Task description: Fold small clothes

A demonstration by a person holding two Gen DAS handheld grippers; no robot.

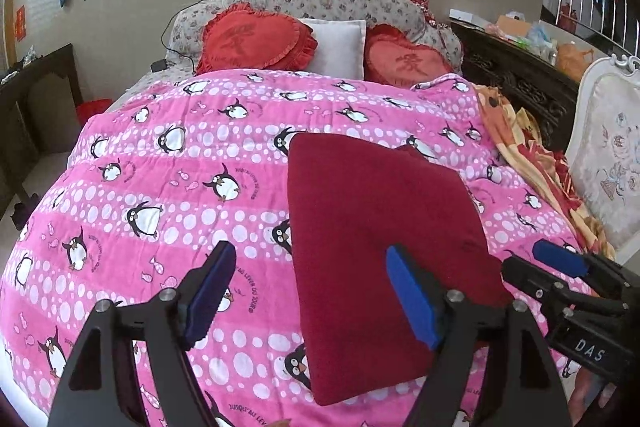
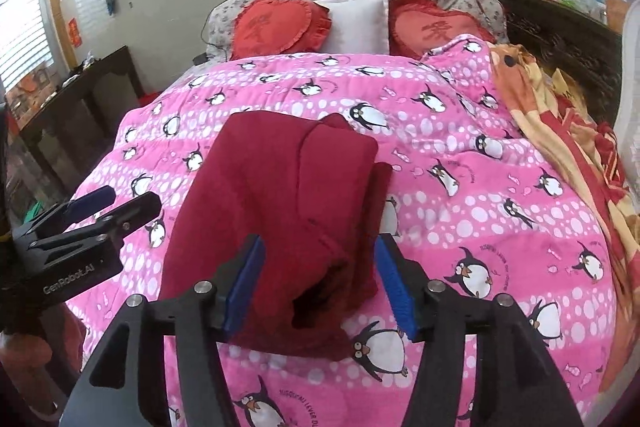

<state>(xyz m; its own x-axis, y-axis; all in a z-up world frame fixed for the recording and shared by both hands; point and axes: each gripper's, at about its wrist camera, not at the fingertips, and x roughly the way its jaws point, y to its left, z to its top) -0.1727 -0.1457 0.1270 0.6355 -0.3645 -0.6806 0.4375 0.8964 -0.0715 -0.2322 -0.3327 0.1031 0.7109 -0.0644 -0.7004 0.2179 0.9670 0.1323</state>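
A dark red garment (image 1: 380, 239) lies folded into a flat block on the pink penguin quilt (image 1: 160, 187); in the right wrist view the garment (image 2: 272, 195) shows stacked layers with a rumpled near end. My left gripper (image 1: 312, 291) is open, hovering above the garment's near left edge, holding nothing. My right gripper (image 2: 320, 283) is open, its fingers either side of the garment's near right corner, empty. The right gripper (image 1: 560, 267) shows at the right edge of the left wrist view; the left gripper (image 2: 100, 207) shows at the left of the right wrist view.
Two red heart cushions (image 1: 256, 41) and a white pillow (image 1: 340, 47) lie at the headboard. An orange patterned blanket (image 2: 560, 115) runs along the bed's right side. Dark wooden furniture (image 1: 520, 75) and a white chair (image 1: 608, 155) stand to the right; a dark table (image 2: 80, 99) stands to the left.
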